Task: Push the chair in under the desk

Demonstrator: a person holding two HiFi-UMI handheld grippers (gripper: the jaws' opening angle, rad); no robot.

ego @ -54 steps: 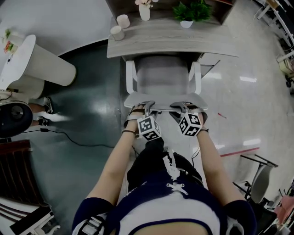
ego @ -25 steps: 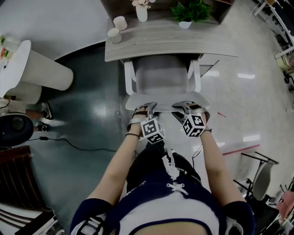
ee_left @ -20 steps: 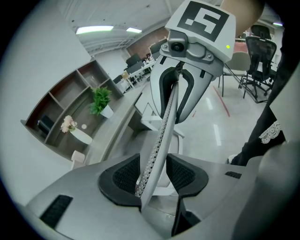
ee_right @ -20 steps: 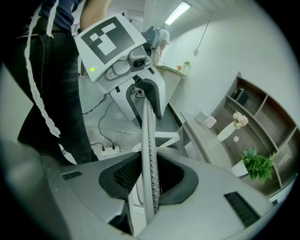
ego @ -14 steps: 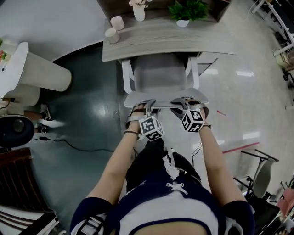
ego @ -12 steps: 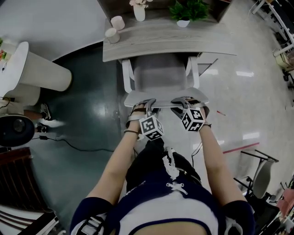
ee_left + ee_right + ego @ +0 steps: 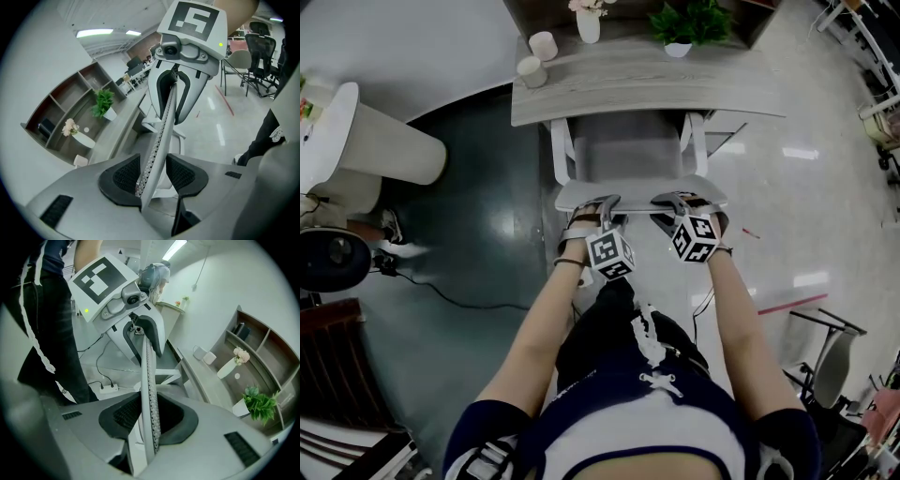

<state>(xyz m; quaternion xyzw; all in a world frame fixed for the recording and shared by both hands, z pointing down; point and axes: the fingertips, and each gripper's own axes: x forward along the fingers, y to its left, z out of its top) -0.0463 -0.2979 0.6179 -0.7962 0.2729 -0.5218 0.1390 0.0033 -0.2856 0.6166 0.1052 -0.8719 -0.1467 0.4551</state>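
A white chair stands in front of the grey wooden desk (image 7: 647,89), with its seat (image 7: 628,145) partly beneath the desktop. The thin perforated backrest (image 7: 637,194) faces me. My left gripper (image 7: 598,208) and right gripper (image 7: 680,204) sit side by side on the backrest's top edge, each shut on it. In the left gripper view the backrest (image 7: 161,126) runs between that left gripper's (image 7: 153,174) pads, and the right gripper (image 7: 180,79) clamps it further along. The right gripper view shows the backrest (image 7: 149,380) in the right gripper (image 7: 151,416), with the left gripper (image 7: 140,329) beyond.
On the desk stand two cups (image 7: 543,45), a vase of flowers (image 7: 589,23) and a potted plant (image 7: 680,23). A white round table (image 7: 375,141) is at the left, a cable (image 7: 459,295) crosses the dark floor, and another chair (image 7: 830,361) stands at the lower right.
The chair has slid a little further toward the desk, and both grippers have gone with it on the backrest. Less of the seat shows in front of the desktop.
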